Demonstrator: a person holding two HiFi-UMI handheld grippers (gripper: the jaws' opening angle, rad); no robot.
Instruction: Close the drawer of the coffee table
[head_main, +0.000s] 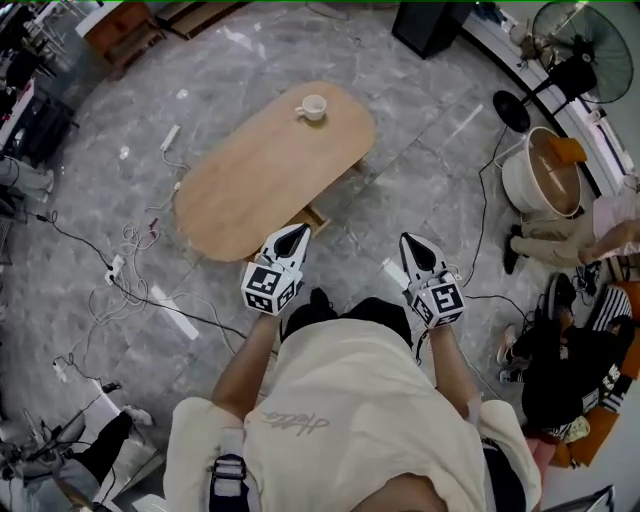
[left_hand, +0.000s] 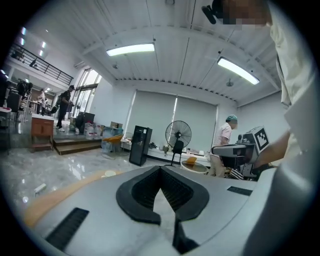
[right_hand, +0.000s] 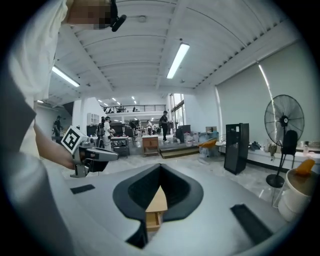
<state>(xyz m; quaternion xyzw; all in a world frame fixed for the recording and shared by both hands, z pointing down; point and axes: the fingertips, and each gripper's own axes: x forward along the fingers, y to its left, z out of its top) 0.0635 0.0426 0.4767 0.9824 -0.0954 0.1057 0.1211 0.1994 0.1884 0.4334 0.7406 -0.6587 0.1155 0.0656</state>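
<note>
Drawer (head_main: 314, 214) open at coffee table (head_main: 270, 160) edge, left tongs (head_main: 299, 232) near, right tongs (head_main: 409, 241) clear

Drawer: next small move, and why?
Probably lower the right gripper toward the drawer front. The drawer juts open from the near edge of the coffee table, sits dead ahead of that gripper's shut jaws in its view, and nothing touches it yet.
</note>
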